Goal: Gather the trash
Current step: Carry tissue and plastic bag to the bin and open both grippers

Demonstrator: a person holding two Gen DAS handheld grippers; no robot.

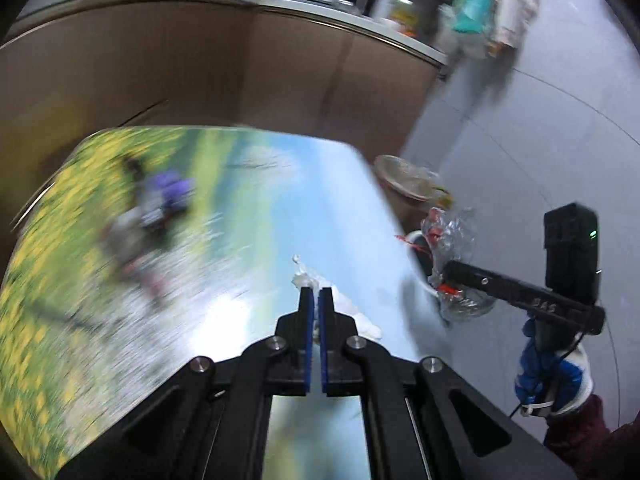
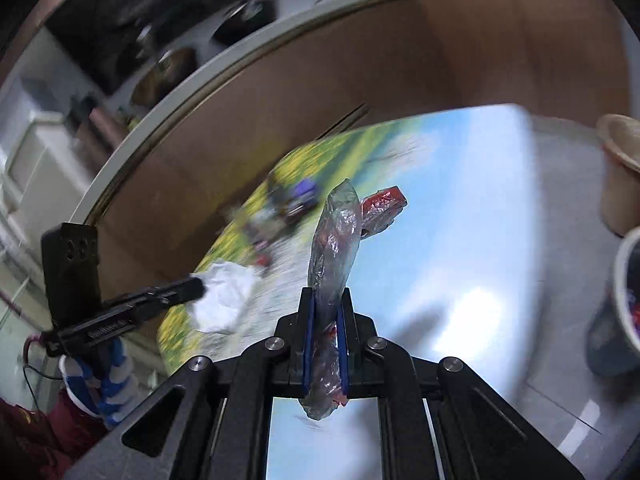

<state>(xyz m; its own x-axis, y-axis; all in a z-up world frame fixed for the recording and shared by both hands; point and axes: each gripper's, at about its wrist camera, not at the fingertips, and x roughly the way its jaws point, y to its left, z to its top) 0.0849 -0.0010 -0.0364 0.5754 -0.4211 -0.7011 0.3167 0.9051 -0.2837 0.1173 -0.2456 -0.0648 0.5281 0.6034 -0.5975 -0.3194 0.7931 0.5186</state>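
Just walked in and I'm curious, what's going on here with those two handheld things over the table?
A person is clearing trash off a table with a printed landscape top, holding a claw in each gloved hand. The left claw is shut on a crumpled white tissue. The right claw is shut on a clear plastic wrapper with red print. Both pieces are lifted off the tabletop. A trash bin stands on the floor beside the table, and nothing has been dropped yet.
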